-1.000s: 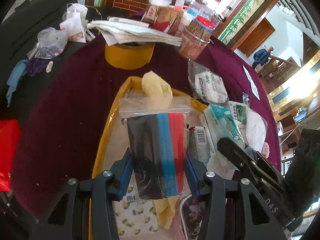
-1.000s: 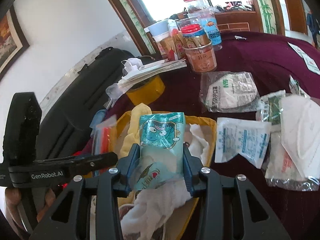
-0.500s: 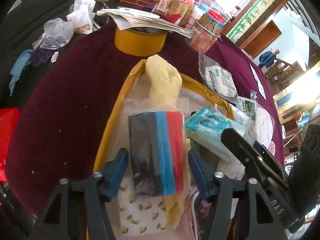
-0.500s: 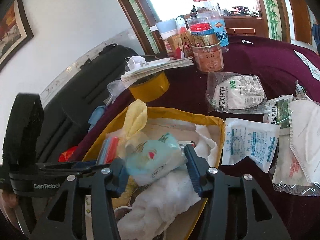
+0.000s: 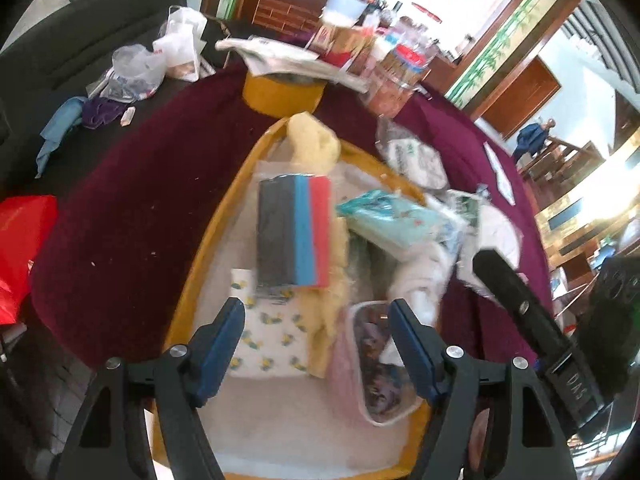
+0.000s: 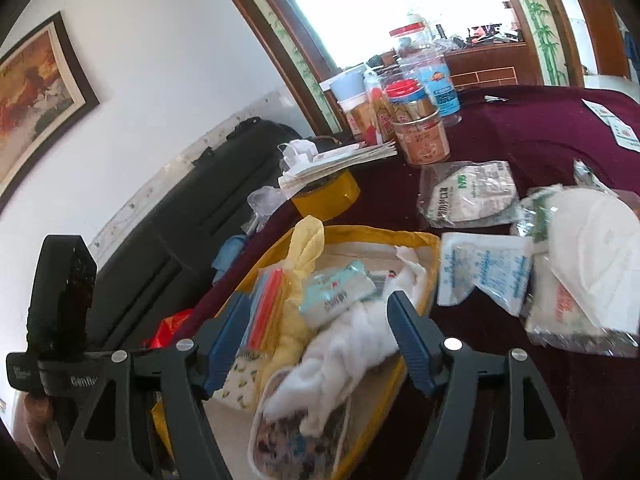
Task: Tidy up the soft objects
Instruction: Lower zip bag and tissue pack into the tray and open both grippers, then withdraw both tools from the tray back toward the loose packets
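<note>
A yellow-rimmed tray [image 5: 224, 216] [image 6: 360, 232] on the maroon tablecloth holds soft goods. A bagged pack of black, blue and red cloths [image 5: 294, 232] [image 6: 266, 308] lies in it, free of my left gripper [image 5: 316, 320], whose jaws are opening with nothing pressed between them. A teal tissue pack [image 5: 394, 222] [image 6: 340, 290] rests on a white cloth [image 6: 352, 336], ahead of my right gripper [image 6: 316, 312]. Its jaws are opening too, and the white cloth lies below them untouched. A yellow cloth [image 5: 314, 144] leans at the tray's far end.
Bagged masks [image 6: 468, 194] and white packets [image 6: 484, 274] lie right of the tray. A yellow tape roll [image 5: 282, 94] under papers and several jars [image 6: 420, 136] stand behind it. A lemon-print cloth [image 5: 266, 344] and a patterned pouch [image 5: 380, 364] are in the tray's near end.
Both grippers opened and let go: the cloth pack and the tissue pack dropped into the tray. Both grippers then drew back from them.
</note>
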`<state>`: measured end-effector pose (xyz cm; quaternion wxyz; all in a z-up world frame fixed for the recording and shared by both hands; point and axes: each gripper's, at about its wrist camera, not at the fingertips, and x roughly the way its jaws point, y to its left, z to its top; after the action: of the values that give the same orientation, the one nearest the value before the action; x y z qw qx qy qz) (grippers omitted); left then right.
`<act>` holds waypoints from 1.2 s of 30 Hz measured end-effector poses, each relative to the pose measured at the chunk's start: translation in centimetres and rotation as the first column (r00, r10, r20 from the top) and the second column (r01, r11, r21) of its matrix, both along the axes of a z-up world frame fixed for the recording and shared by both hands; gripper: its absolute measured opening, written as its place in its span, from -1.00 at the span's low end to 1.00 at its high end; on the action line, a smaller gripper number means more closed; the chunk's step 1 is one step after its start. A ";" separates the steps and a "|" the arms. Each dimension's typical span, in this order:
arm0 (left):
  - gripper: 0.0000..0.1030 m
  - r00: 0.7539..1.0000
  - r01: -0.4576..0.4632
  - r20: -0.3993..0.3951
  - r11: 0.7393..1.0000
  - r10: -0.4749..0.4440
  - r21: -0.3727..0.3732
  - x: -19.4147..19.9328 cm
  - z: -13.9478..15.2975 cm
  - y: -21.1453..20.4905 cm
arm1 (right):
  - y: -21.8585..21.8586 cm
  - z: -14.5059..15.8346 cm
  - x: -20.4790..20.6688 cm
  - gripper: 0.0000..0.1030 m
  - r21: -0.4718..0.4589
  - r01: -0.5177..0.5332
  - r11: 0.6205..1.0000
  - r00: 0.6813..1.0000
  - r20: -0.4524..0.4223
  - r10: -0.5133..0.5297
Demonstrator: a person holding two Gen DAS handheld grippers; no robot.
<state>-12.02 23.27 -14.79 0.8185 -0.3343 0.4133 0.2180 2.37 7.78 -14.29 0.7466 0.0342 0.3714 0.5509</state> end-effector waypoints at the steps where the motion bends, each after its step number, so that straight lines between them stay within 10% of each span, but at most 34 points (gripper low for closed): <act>1: 0.51 1.000 0.004 0.013 1.000 -0.005 0.003 0.1 0.3 -0.4 | -0.8 0.0 0.0 0.37 0.002 0.006 1.000 1.000 -0.002 -0.006; 20: 0.52 0.970 0.240 0.045 0.971 -0.240 0.004 6.8 0.9 -10.5 | -13.0 -5.9 6.3 0.37 -0.225 0.306 0.925 0.941 -0.075 -0.330; 36: 0.52 0.963 0.269 0.020 0.962 -0.269 -0.034 8.5 -0.7 -11.7 | -12.4 -7.1 7.0 0.51 -0.340 0.363 0.868 0.918 -0.028 -0.395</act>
<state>-3.51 11.59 -15.47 0.8374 -0.2915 0.4525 0.0948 9.37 -4.63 -21.43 0.8164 0.0087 0.4794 0.3218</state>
